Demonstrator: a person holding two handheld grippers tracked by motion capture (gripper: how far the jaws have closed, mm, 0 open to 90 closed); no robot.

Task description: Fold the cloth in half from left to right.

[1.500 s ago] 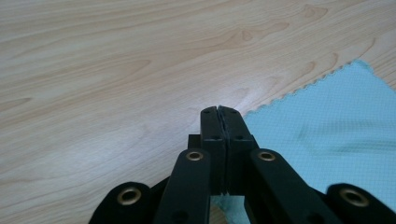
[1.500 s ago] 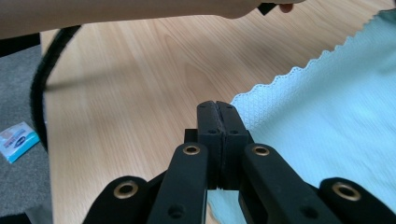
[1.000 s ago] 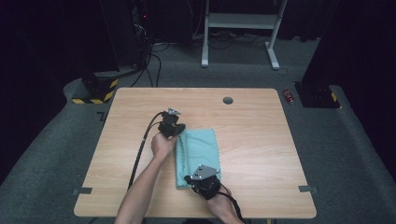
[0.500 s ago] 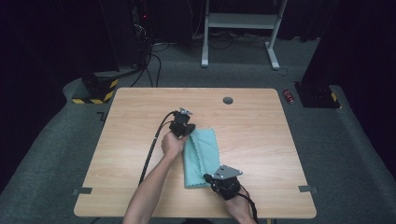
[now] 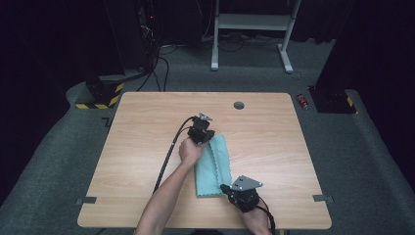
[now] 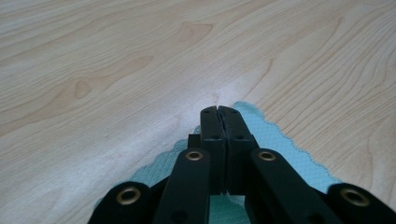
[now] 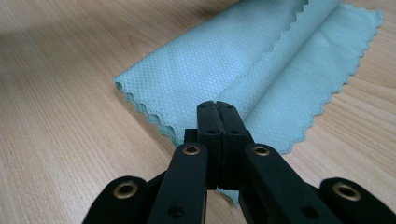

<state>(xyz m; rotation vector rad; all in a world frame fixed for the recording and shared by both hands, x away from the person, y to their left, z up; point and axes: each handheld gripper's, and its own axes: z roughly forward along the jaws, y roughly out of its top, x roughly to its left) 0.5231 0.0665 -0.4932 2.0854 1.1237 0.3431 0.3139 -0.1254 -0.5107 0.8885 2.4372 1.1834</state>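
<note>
Jaws of both grippers are pressed together — each pair pinches a corner of the teal cloth (image 5: 214, 166). It lies folded lengthwise on the table (image 5: 137, 147), scalloped edges showing, its long side running away from the person. At its far end the left gripper (image 5: 207, 139) grips one corner; at the near end the right gripper (image 5: 226, 188) clamps another — the two stand well apart.

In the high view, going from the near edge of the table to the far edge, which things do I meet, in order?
right gripper → teal cloth → left gripper → small round hole in the table
</note>
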